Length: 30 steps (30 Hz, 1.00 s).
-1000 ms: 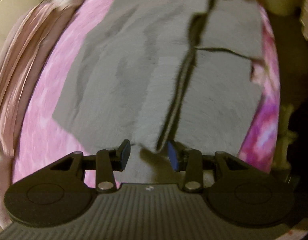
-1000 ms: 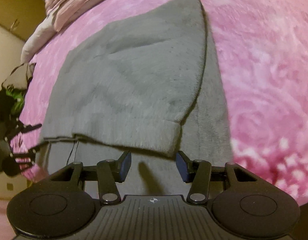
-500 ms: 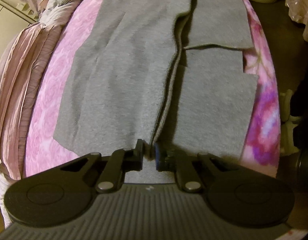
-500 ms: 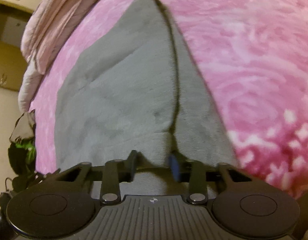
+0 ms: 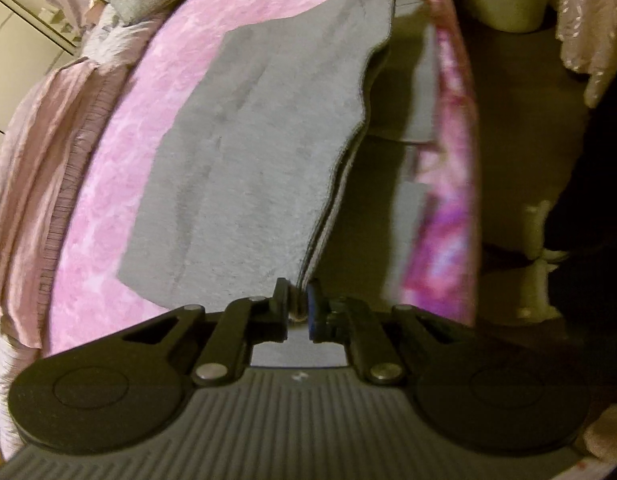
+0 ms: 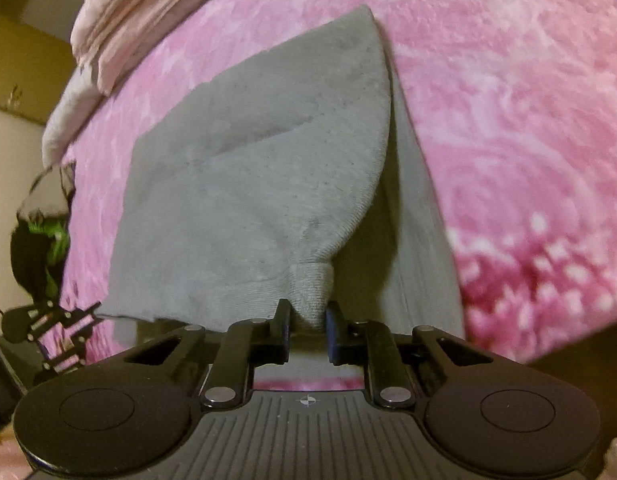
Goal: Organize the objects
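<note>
On the pink blanket (image 6: 508, 100) — both tongs (image 5: 297, 305) (image 6: 307, 318) pinch the grey garment (image 5: 248, 168) (image 6: 248, 184).

The left gripper (image 5: 297, 305) has its jaws drawn nearly together, pinching a thin folded edge of grey cloth (image 5: 248, 168). The right gripper (image 6: 307, 318) clamps a bunched corner of that cloth, its fingers (image 6: 282, 326) slightly wider apart.

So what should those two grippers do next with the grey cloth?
Probably carry the lifted edge across to fold it: the left gripper and right gripper each pinch the grey cloth, raised off the pink blanket.
</note>
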Each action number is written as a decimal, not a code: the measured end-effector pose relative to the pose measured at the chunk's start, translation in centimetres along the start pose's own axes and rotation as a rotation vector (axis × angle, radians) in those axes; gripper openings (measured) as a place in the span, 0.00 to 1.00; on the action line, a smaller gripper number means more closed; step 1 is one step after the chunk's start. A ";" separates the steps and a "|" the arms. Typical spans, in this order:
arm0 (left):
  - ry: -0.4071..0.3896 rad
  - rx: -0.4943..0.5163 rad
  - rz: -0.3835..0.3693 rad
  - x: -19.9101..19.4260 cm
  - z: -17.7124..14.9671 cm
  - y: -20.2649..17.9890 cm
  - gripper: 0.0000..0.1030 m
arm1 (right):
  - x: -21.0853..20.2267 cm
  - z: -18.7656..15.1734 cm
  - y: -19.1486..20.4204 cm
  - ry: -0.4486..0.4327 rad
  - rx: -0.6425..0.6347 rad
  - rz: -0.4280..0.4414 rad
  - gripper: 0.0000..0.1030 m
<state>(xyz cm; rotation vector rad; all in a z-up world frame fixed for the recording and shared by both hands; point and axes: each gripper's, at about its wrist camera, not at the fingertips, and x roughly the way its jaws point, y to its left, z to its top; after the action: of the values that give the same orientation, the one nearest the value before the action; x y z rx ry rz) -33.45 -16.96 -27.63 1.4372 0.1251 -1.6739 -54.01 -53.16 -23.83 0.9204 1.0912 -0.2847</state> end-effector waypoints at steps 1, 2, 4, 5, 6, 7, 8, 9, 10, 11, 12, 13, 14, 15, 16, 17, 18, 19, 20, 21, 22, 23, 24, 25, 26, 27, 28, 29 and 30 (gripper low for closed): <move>0.001 -0.001 -0.012 -0.1 -0.1 -0.9 0.06 | 0.3 -0.6 -0.4 0.011 0.004 -0.012 0.13; 0.005 -0.001 -0.025 0.1 -0.1 -1.6 0.06 | 0.7 -1.1 -0.7 0.017 0.008 -0.025 0.13; 0.029 -0.004 -0.037 0.9 -0.1 -2.7 0.06 | 1.5 -1.8 -0.7 0.023 0.003 -0.048 0.13; 0.050 -0.010 -0.043 1.6 0.0 -2.9 0.06 | 1.9 -2.0 -0.7 0.023 -0.007 -0.061 0.13; 0.063 -0.018 -0.047 1.9 0.1 -3.0 0.08 | 2.4 -2.2 -0.6 0.027 -0.021 -0.083 0.14; 0.081 -0.035 -0.052 2.2 0.2 -2.9 0.12 | 2.7 -2.2 -0.3 0.033 -0.049 -0.113 0.15; 0.103 -0.058 -0.062 2.3 0.3 -2.6 0.13 | 2.8 -2.4 0.2 0.035 -0.084 -0.149 0.23; 0.120 -0.081 -0.067 2.1 0.3 -2.4 0.14 | 2.7 -2.5 1.0 0.034 -0.135 -0.203 0.34; 0.135 -0.098 -0.066 1.8 0.3 -2.2 0.15 | 2.5 -2.6 1.6 0.030 -0.182 -0.234 0.41; 0.149 -0.113 -0.068 1.5 0.3 -2.0 0.16 | 2.1 -2.7 2.2 0.022 -0.227 -0.256 0.47; 0.165 -0.137 -0.066 1.2 0.2 -1.4 0.17 | 1.8 -2.9 3.0 0.016 -0.260 -0.270 0.48; 0.178 -0.165 -0.065 0.9 0.2 -1.0 0.17 | 1.4 -2.8 3.4 0.015 -0.280 -0.277 0.49; 0.192 -0.200 -0.066 0.6 0.2 -0.5 0.17 | 1.0 -2.9 3.9 0.011 -0.292 -0.285 0.49; 0.206 -0.233 -0.063 0.2 0.2 -0.1 0.18 | 0.6 -2.8 4.4 0.005 -0.302 -0.290 0.50; 0.216 -0.257 -0.058 -0.1 0.3 0.4 0.18 | 0.4 -2.7 4.8 0.000 -0.310 -0.291 0.50; 0.224 -0.276 -0.052 -0.4 0.6 0.8 0.18 | 0.2 -2.4 5.2 -0.005 -0.311 -0.286 0.50; 0.229 -0.296 -0.047 -0.8 0.8 1.2 0.20 | -0.2 -2.4 5.7 -0.011 -0.307 -0.275 0.51; 0.234 -0.314 -0.045 -1.0 1.1 1.6 0.22 | -0.5 -2.3 6.0 -0.018 -0.300 -0.264 0.51; 0.238 -0.330 -0.044 -1.3 1.4 1.9 0.22 | -0.6 -2.1 6.4 -0.024 -0.294 -0.258 0.51; 0.241 -0.345 -0.041 -1.6 1.7 2.3 0.23 | -1.0 -2.0 6.9 -0.032 -0.288 -0.251 0.51; 0.244 -0.353 -0.041 -1.8 1.9 2.7 0.23 | -1.1 -1.8 7.4 -0.038 -0.284 -0.241 0.52; 0.247 -0.354 -0.040 -2.1 2.2 3.0 0.24 | -1.4 -1.8 7.9 -0.044 -0.281 -0.229 0.52; 0.246 -0.351 -0.033 -2.3 2.5 3.2 0.26 | -1.5 -1.7 8.2 -0.048 -0.281 -0.223 0.52; 0.242 -0.352 -0.026 -2.7 2.7 3.5 0.28 | -1.6 -1.6 8.7 -0.051 -0.285 -0.216 0.52; 0.237 -0.356 -0.023 -3.0 2.8 3.8 0.29 | -1.6 -1.7 9.2 -0.055 -0.294 -0.207 0.52; 0.234 -0.360 -0.021 -3.2 2.8 4.1 0.31 | -1.6 -1.7 9.6 -0.059 -0.297 -0.204 0.53; 0.235 -0.359 -0.022 -3.2 2.7 4.4 0.32 | -1.6 -1.7 10.0 -0.065 -0.296 -0.201 0.53; 0.235 -0.354 -0.026 -3.2 2.5 4.7 0.33 | -1.5 -1.8 10.4 -0.068 -0.288 -0.198 0.53; 0.231 -0.345 -0.032 -3.4 2.2 5.0 0.36 | -1.3 -1.8 10.9 -0.068 -0.278 -0.192 0.54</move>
<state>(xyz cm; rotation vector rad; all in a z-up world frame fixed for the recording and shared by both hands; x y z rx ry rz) -32.02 -19.38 -21.78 1.3616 0.5412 -1.4223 -49.14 -45.42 -17.56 0.5560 1.1256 -0.3104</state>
